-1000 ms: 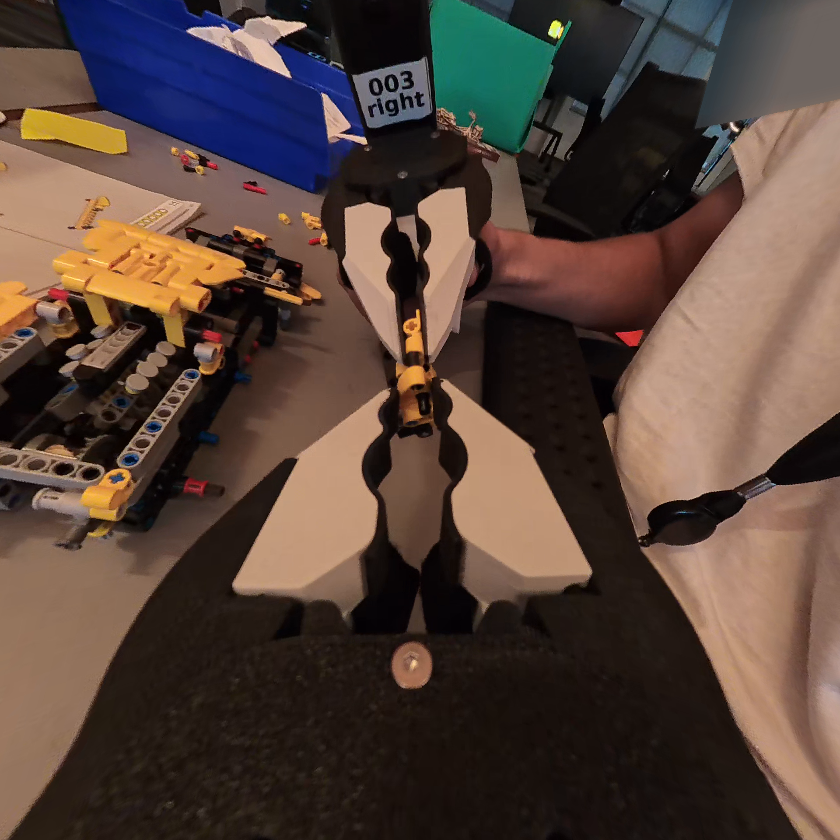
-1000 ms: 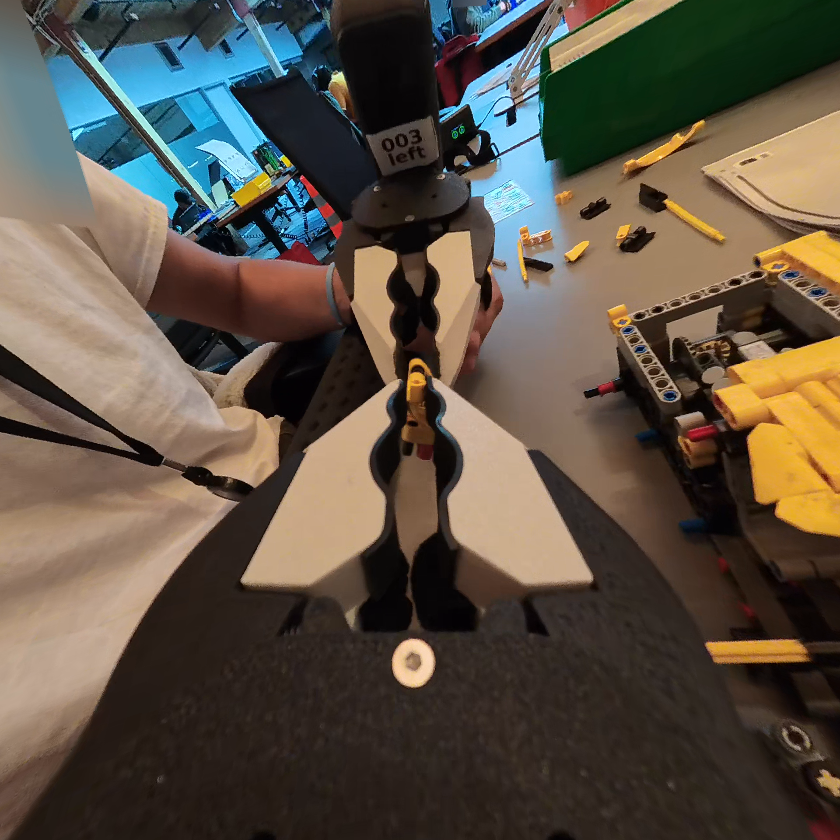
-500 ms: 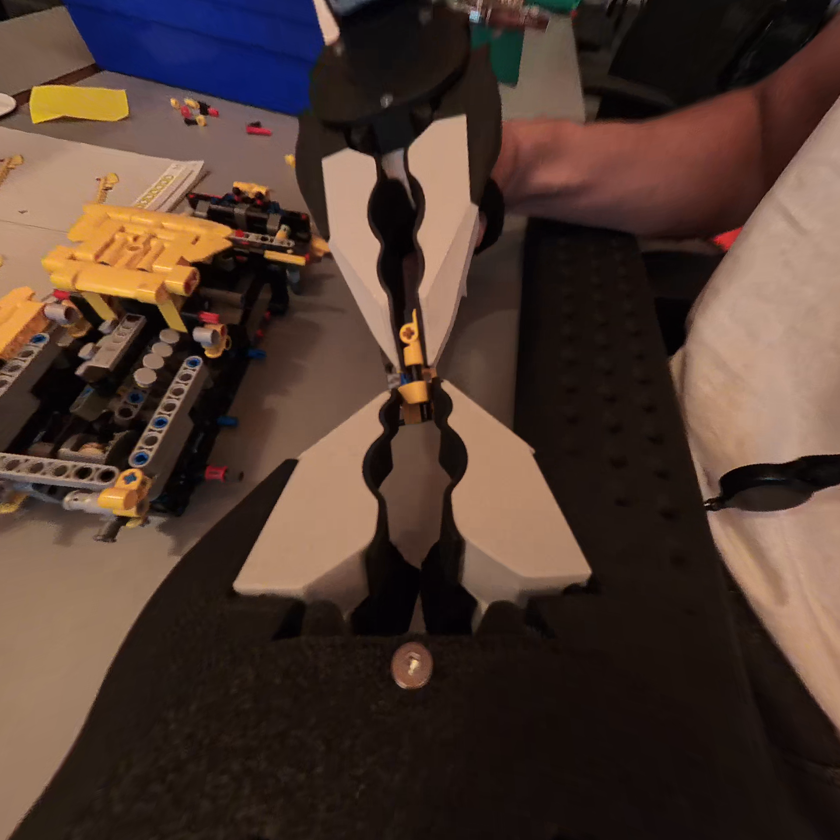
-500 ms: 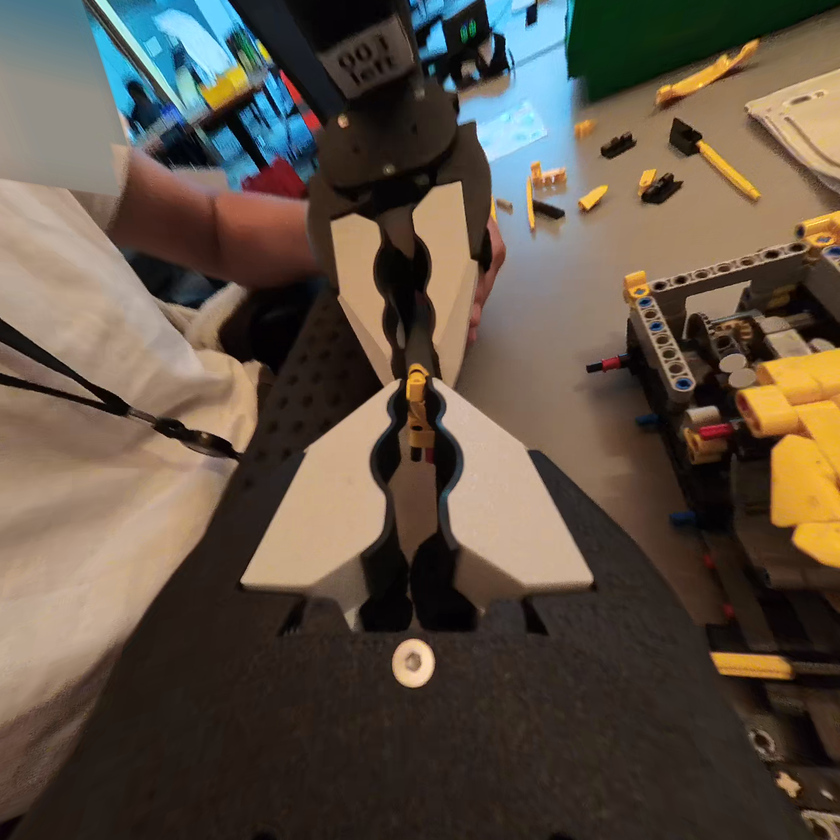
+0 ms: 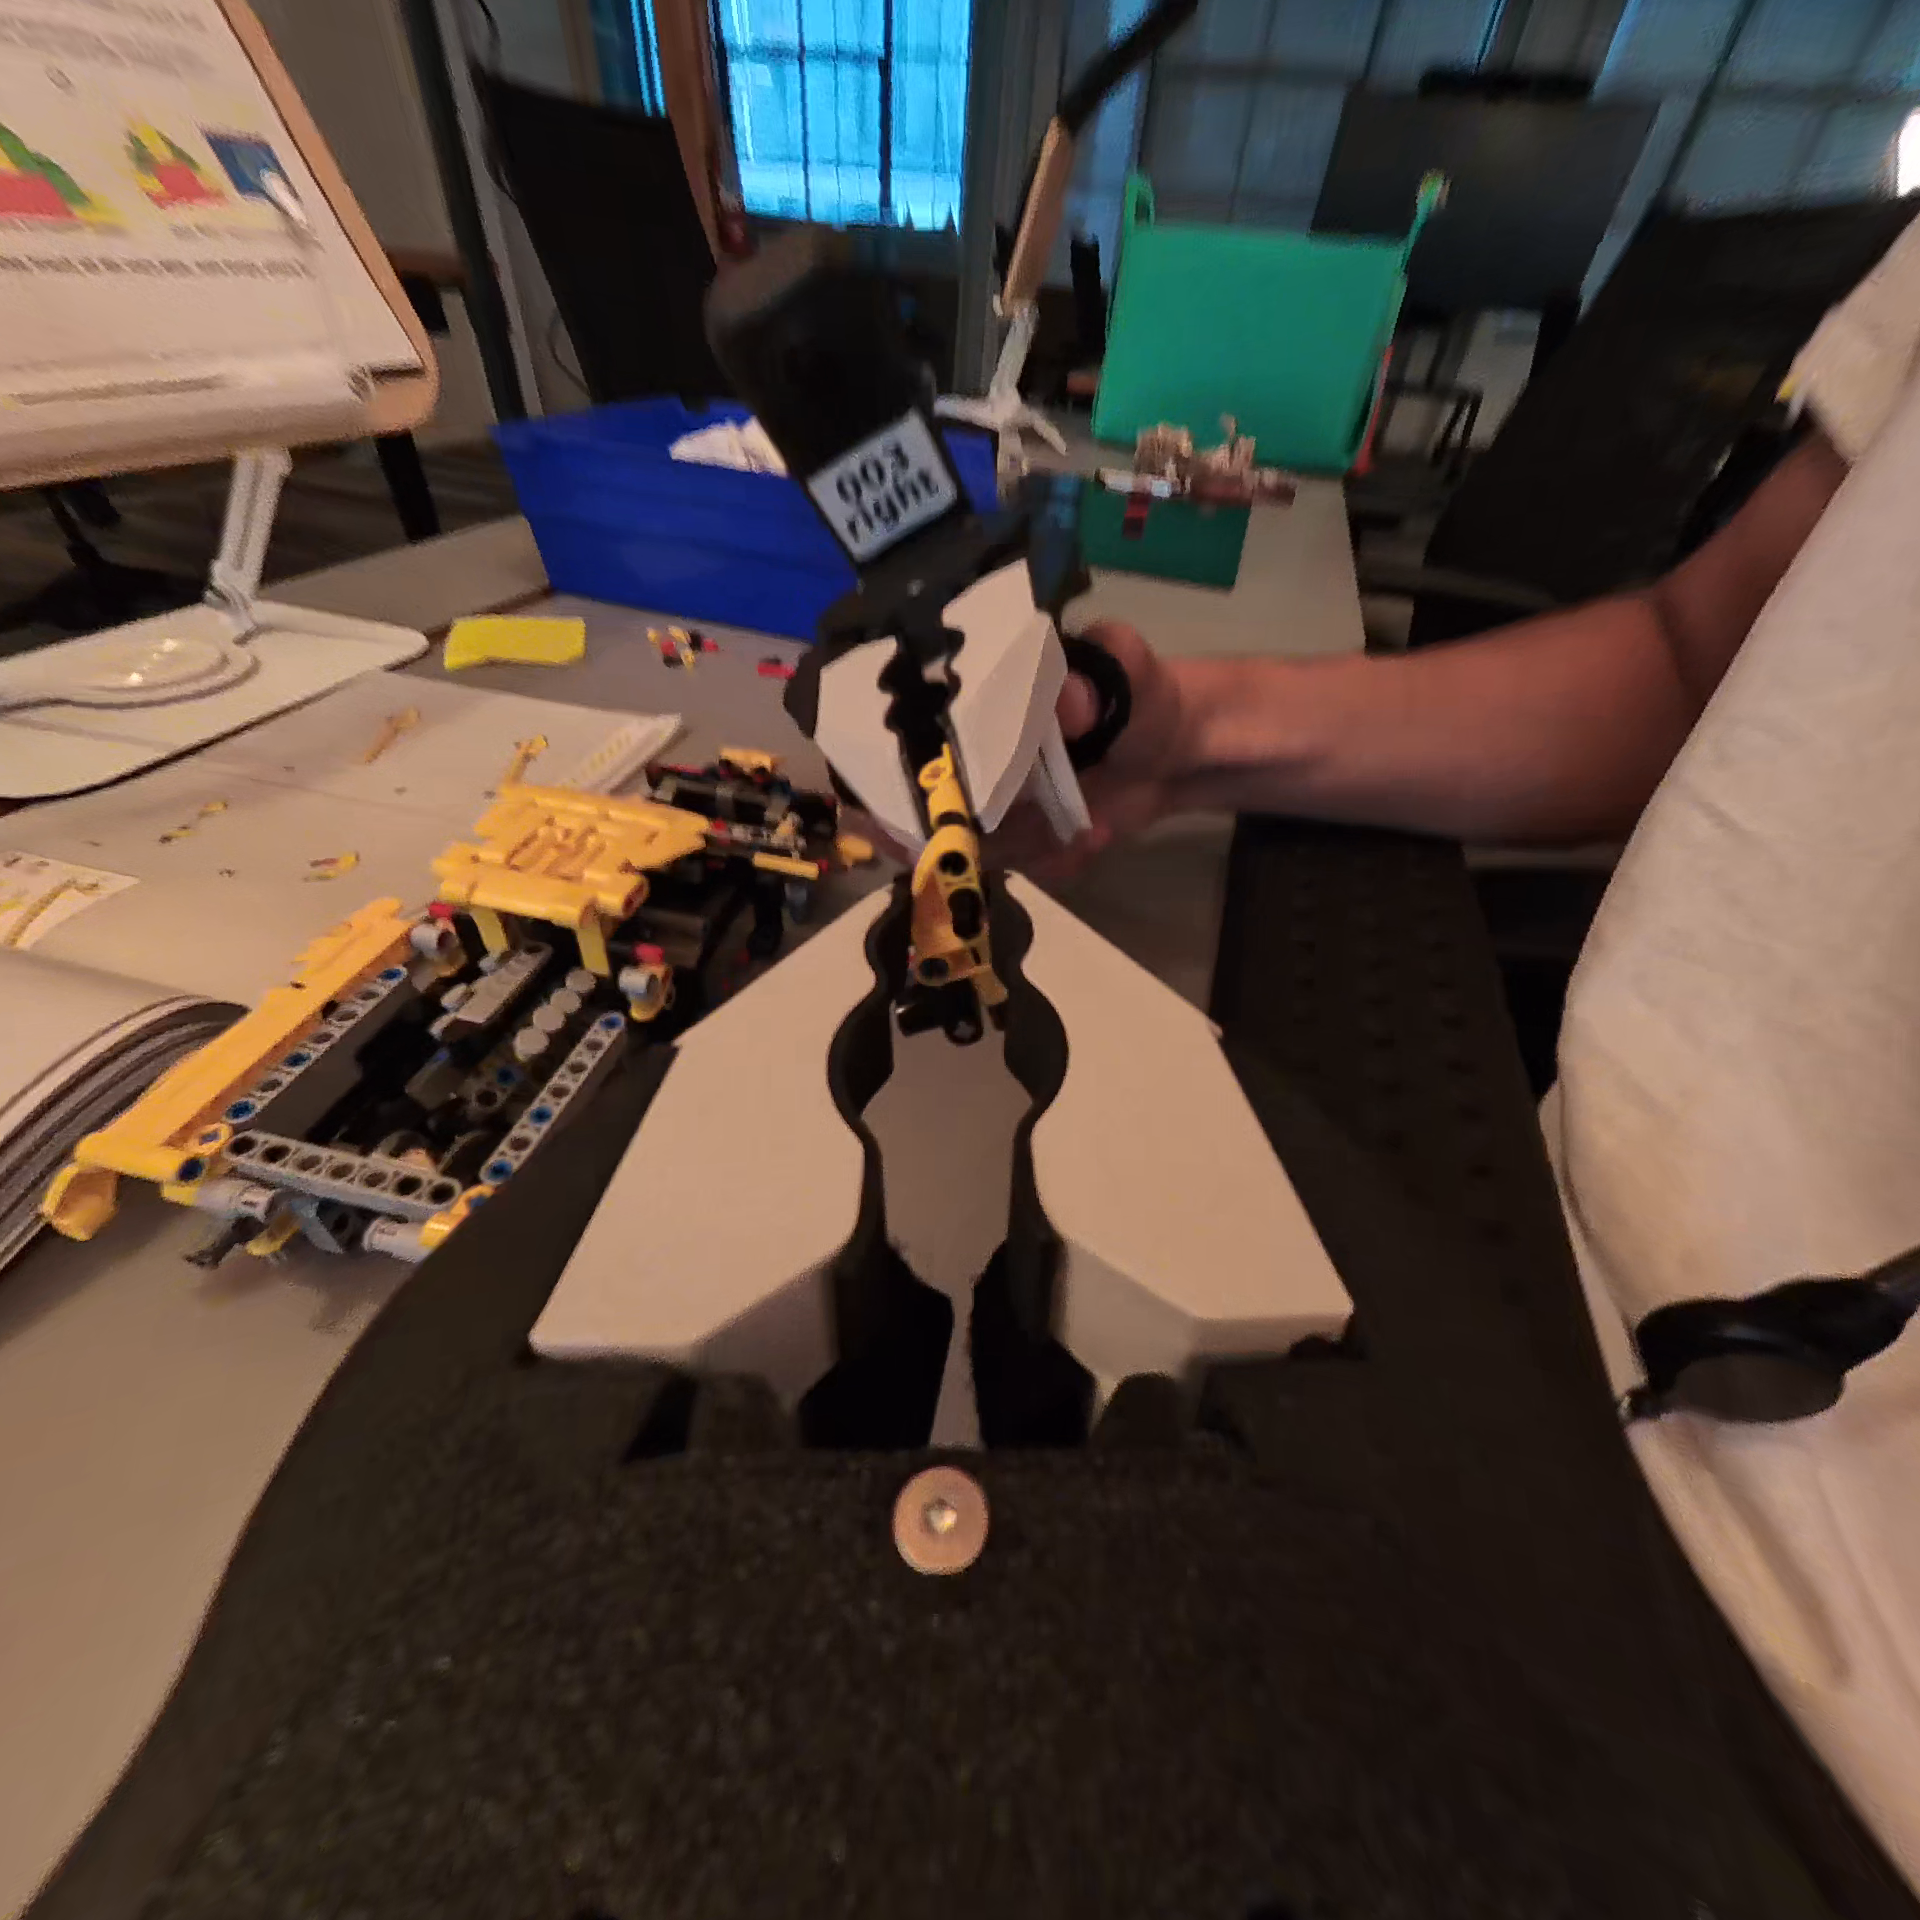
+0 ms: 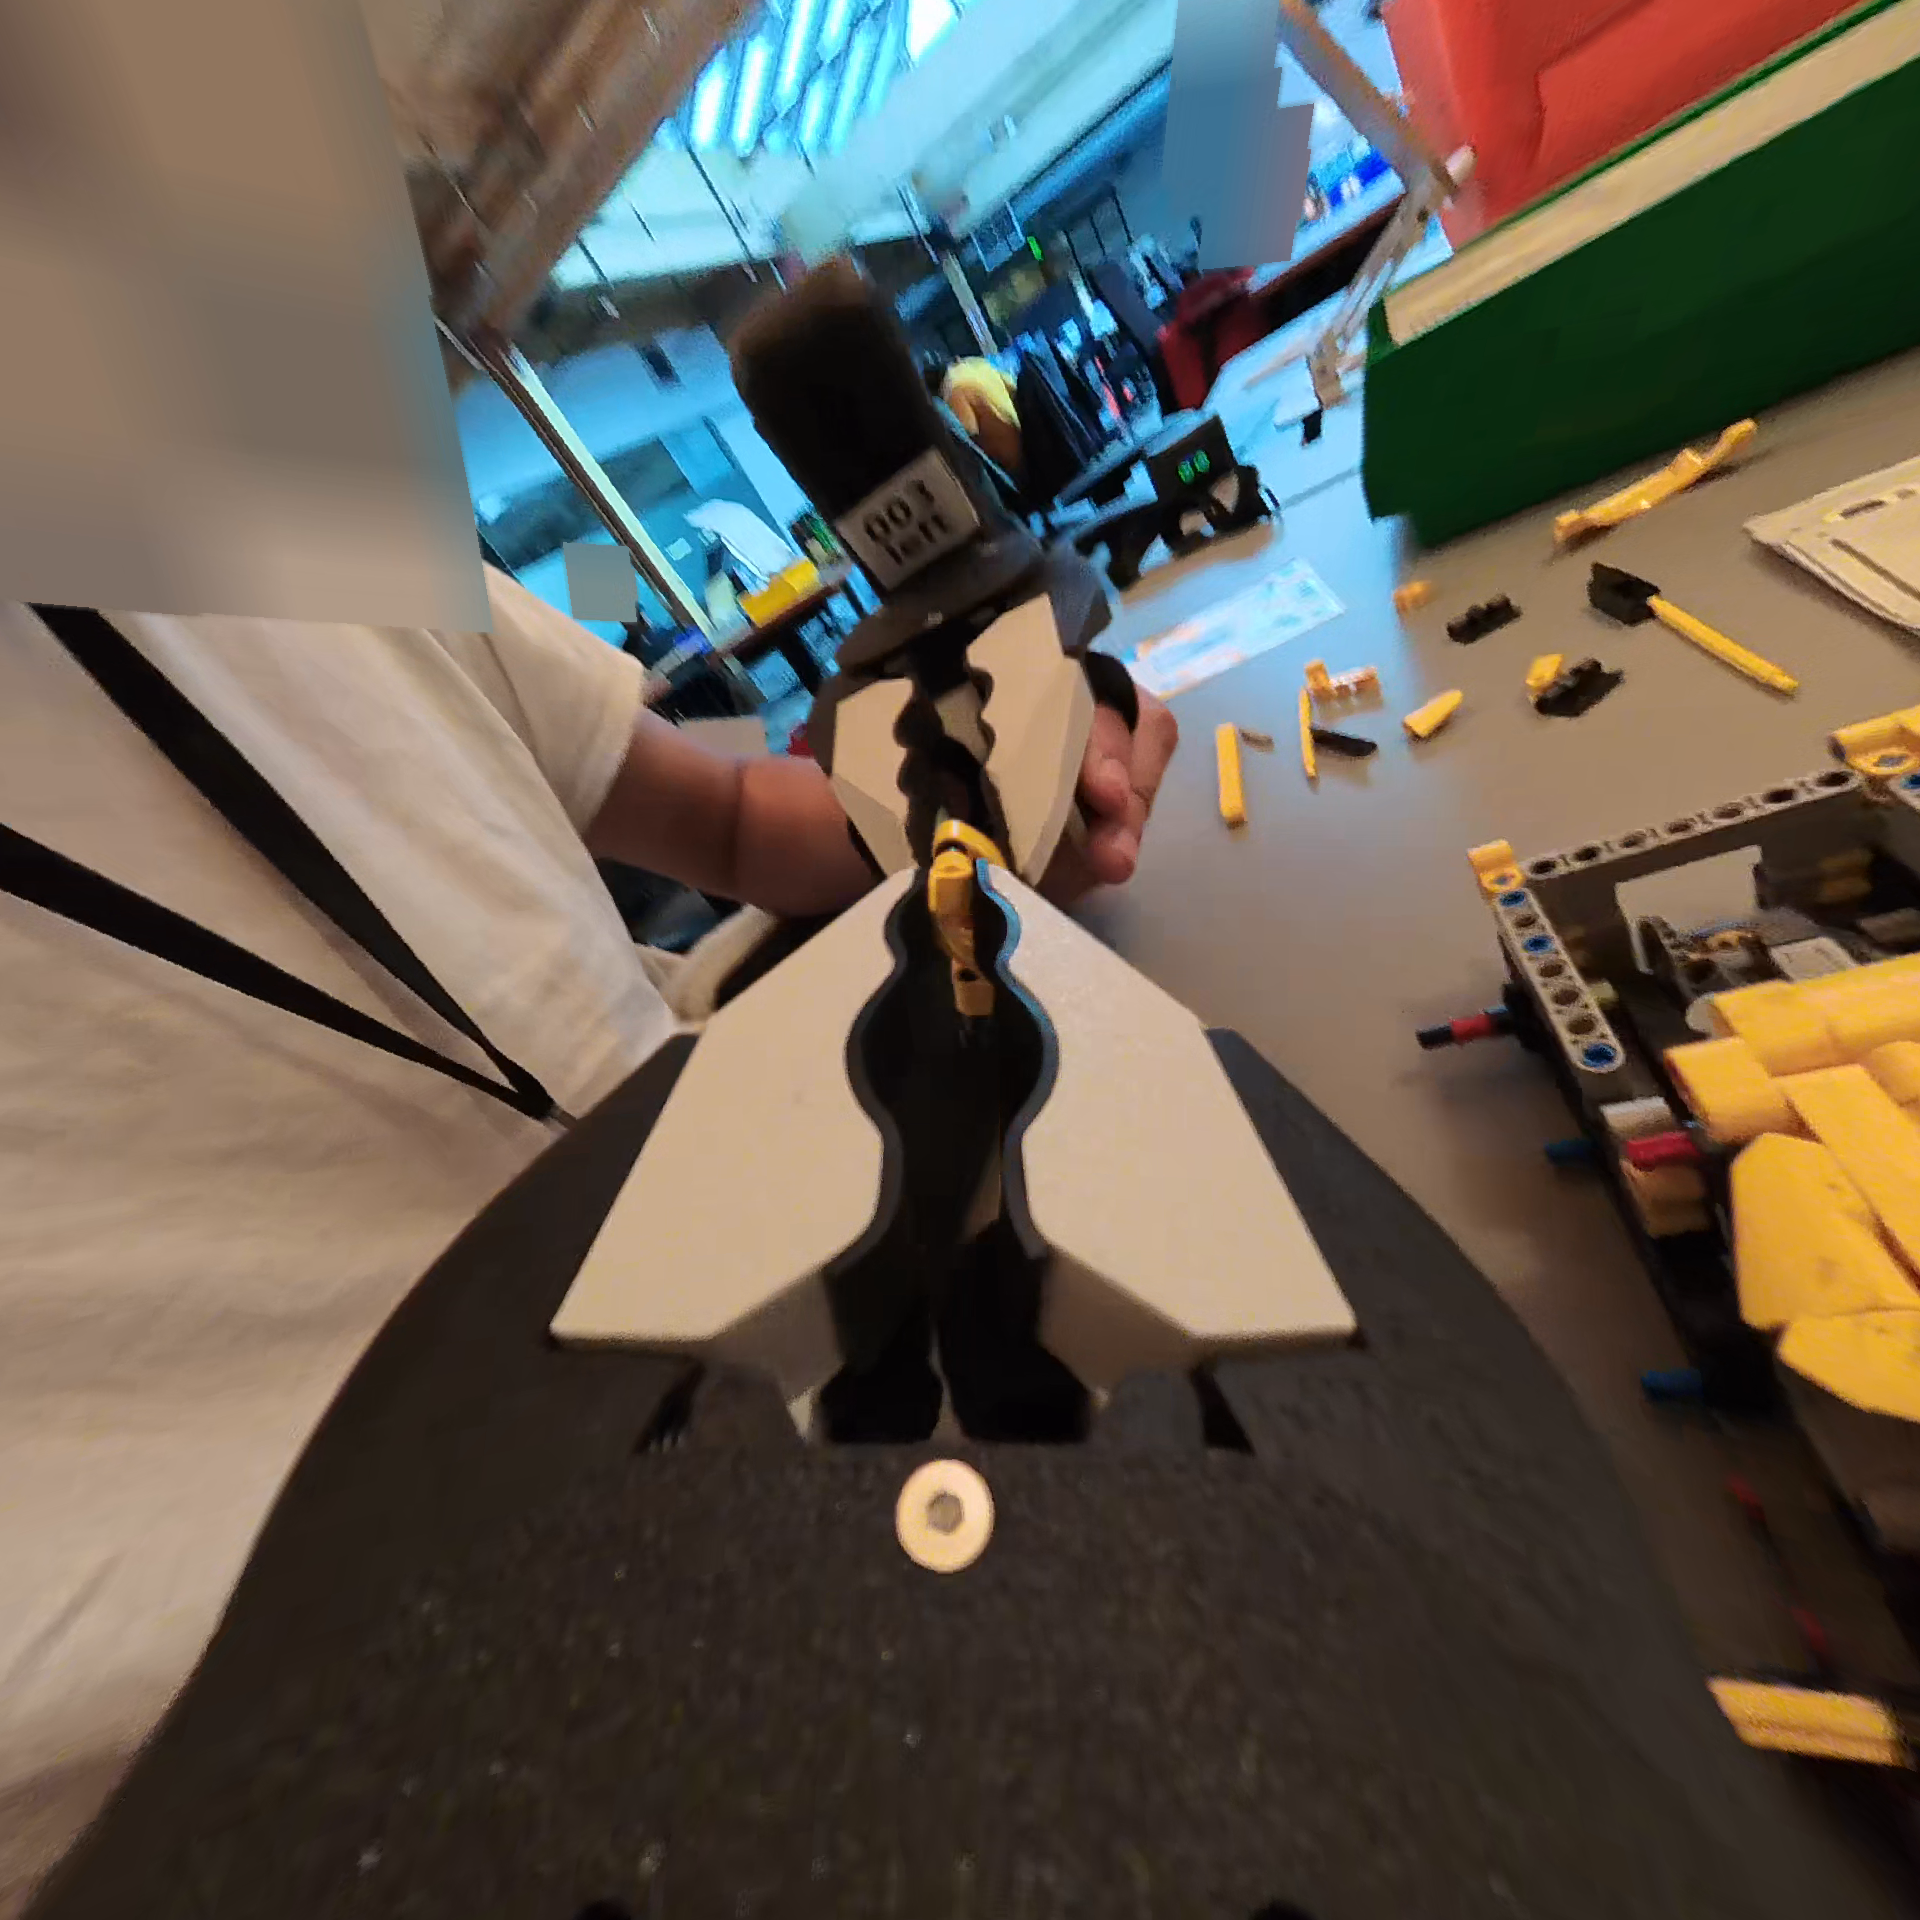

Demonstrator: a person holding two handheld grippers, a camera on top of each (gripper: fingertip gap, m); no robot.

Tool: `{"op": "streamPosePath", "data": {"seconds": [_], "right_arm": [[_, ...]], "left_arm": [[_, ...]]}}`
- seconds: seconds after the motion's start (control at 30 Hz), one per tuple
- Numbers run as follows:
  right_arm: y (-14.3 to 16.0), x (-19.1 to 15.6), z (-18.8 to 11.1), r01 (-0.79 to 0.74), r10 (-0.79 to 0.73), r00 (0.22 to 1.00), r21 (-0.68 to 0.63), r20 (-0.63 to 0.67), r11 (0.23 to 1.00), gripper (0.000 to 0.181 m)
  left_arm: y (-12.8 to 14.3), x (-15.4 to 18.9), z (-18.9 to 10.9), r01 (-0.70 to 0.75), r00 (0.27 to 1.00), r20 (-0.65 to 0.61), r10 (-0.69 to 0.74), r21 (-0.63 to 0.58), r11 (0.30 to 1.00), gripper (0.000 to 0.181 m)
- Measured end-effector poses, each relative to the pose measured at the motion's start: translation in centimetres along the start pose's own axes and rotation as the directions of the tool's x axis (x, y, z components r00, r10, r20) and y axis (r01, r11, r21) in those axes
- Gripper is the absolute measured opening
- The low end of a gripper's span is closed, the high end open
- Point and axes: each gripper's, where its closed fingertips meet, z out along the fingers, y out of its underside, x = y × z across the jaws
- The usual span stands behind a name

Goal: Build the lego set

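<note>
- A small yellow lego piece (image 5: pixel 951 914) is held in the air above the near edge of the counter (image 5: pixel 135 1382), pinched from both ends between the two tools, well clear of the model.
- The left hand-held gripper (image 5: pixel 948 940) is closed down on its lower end; the right hand-held gripper (image 6: pixel 961 914) is closed on the other end, tip to tip.
- Risk, as I judge it: both grips are narrow, so a twist or uneven push could pop the piece out and drop it off the counter's edge.
- The half-built yellow and black model (image 5: pixel 436 1039) sits to the left of the piece on the counter, with loose parts (image 6: pixel 1340 717) scattered beyond it.
- Nothing stands between the piece and the model.
</note>
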Motion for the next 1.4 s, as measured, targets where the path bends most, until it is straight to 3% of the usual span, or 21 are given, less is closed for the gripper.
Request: {"op": "streamPosePath", "data": {"seconds": [0.2,0.37,0.7,0.97,1.1,1.27,1.4], "right_arm": [[-1.6,-0.6,0.2,-0.05,0.043,0.997,0.118,0.067,0.992,0.006],[-1.7,-0.4,0.1,-0.065,0.057,0.997,0.15,0.058,0.987,0.006],[-1.1,0.6,0.1,0.013,-0.005,0.998,0.125,-0.069,0.992,0.007],[-1.4,0.2,0.4,0.043,-0.033,0.997,0.138,-0.073,0.989,0.007],[-1.7,0.6,0.2,-0.034,0.043,0.998,0.161,-0.052,0.986,0.006],[-1.8,0.2,-0.2,0.002,0.004,0.999,0.121,-0.05,0.993,0.023],[-1.4,0.8,-1.1,0.03,-0.022,0.996,0.089,-0.087,0.996,0.019]], "left_arm": [[-1.8,-0.3,-0.4,0.098,0.995,-0.03,-0.096,0.113,0.989,0.014],[-1.6,-0.3,-0.2,0.121,0.992,-0.035,-0.118,0.098,0.988,0.014],[-0.8,-1.0,0.2,0.17,0.985,-0.018,-0.169,0.062,0.983,0.013],[-1.2,-0.8,0.0,0.171,0.985,-0.031,-0.169,0.086,0.982,0.013],[-1.3,-1.1,0.1,0.192,0.981,-0.033,-0.189,0.097,0.977,0.013],[-1.7,-1.6,-0.7,0.283,0.958,-0.081,-0.274,0.138,0.949,0.013],[-1.6,-1.2,-0.8,0.286,0.956,-0.105,-0.274,0.125,0.95,0.013]]}}
